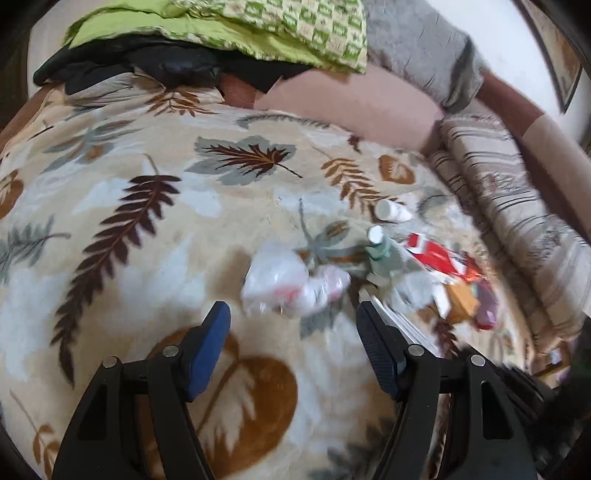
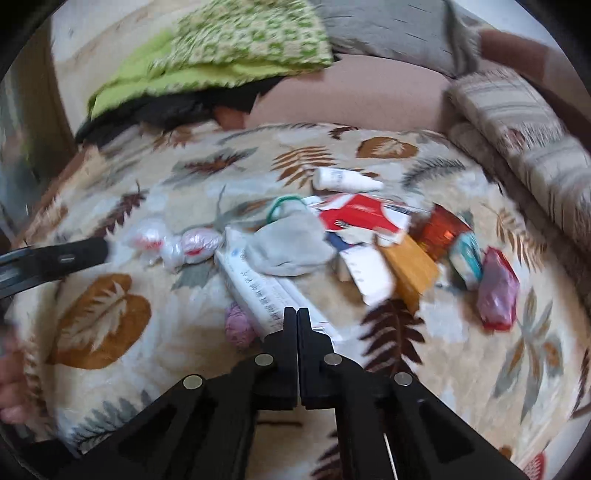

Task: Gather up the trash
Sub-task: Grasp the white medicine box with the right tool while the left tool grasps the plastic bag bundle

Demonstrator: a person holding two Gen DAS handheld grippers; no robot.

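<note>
Black gripper arms fill the bottom of both views. Left gripper, w/ blue pads, stands partly open over a leaf-print blanket; nothing sits between its fingers. Just past its tips lies a crumpled clear plastic bag w/ red marks, not touched as far as the blur allows.

Right gripper is fully closed, fingers pressed together, nothing visibly pinched. Its tips sit over the near end of a long white box w/ printed text; can't tell if they touch it. A small pink ball lies just left of the tips.

Trash is heaped on the blanket, mid-to-right of the right wrist view:
- grey cloth scrap on the white box
- green ring behind the cloth
- white tube at the far edge of the heap
- red-and-white carton near the centre
- tan cardboard piece beside it
- shiny orange-red wrapper further right
- teal-and-white packet next to that
- pink-red pouch at the right end

Left gripper's finger also shows at the left edge of the right wrist view, close to the plastic bag.

Behind the blanket: a green patterned cloth over something black, a pinkish cushion, and a striped cushion on the right.
</note>
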